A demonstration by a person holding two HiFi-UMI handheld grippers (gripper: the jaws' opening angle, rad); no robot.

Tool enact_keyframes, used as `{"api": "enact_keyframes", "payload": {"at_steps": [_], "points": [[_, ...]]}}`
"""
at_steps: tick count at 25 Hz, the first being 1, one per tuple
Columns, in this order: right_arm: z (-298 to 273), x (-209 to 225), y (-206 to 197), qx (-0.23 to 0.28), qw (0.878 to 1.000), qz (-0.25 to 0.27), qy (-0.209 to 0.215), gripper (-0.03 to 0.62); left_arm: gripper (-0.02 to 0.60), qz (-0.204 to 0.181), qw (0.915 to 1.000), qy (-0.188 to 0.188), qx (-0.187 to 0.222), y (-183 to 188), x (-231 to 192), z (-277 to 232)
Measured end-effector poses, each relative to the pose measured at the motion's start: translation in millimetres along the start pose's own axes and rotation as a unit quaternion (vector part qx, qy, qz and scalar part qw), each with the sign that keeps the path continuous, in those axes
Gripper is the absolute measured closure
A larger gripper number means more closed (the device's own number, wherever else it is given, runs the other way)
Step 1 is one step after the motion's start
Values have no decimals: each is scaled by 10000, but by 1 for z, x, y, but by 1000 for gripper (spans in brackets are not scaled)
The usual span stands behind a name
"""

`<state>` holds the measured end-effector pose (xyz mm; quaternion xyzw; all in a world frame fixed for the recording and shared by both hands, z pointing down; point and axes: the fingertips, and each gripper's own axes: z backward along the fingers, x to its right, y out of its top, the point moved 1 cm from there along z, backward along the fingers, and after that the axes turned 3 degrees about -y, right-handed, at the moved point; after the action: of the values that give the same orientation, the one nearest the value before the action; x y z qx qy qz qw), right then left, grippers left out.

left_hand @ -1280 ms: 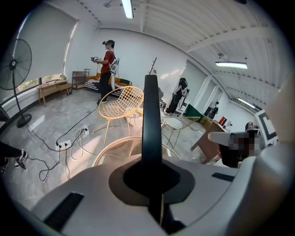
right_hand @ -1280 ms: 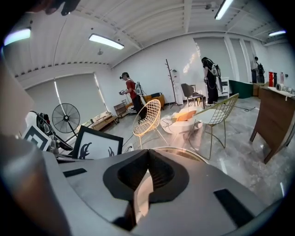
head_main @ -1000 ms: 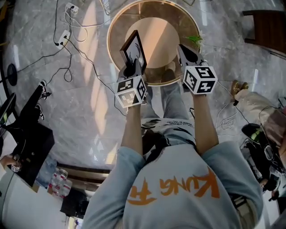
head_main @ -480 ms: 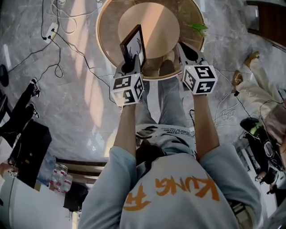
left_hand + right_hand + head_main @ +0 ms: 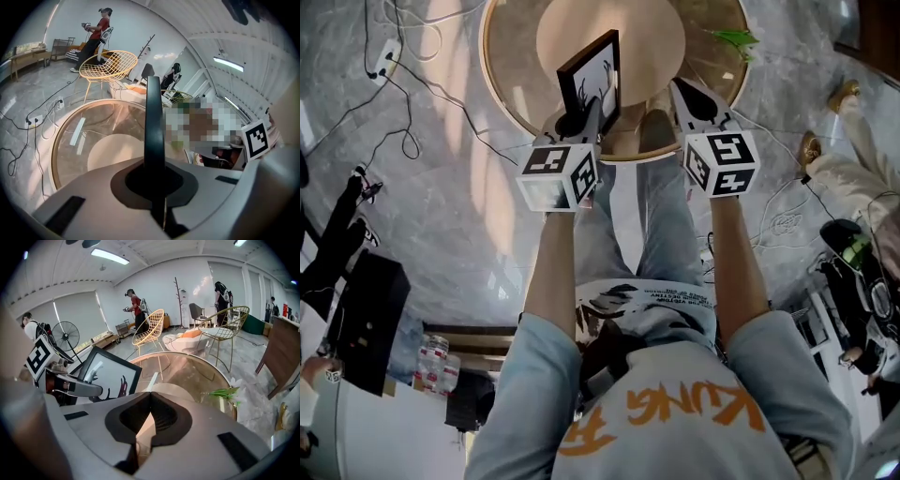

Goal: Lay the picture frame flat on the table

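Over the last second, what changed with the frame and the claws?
The left claw, shut on the picture frame, turned it so more of its picture side shows from above, and seems to have edged it toward the middle of the table. Unchanged: the grip, the frame still on edge, the right claw shut and empty beside it.

The black picture frame (image 5: 592, 77), white print with dark figures, stands upright on edge over the round glass worktop (image 5: 511, 61).

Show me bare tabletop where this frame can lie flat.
Free: middle and left of the glass table, past the picture frame. Crowded: near edge by left hand-held gripper and right hand-held gripper; green sprig at right rim.
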<state>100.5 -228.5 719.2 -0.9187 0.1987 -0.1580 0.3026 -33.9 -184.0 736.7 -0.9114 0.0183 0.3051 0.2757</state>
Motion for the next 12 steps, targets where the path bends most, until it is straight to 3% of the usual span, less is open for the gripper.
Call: {"api": "enact_keyframes", "payload": {"at_steps": [12], "points": [[-19,18,-30,-62,9999,-156,39,595,555,579,9969,-526,76,0,-11,-60]]}}
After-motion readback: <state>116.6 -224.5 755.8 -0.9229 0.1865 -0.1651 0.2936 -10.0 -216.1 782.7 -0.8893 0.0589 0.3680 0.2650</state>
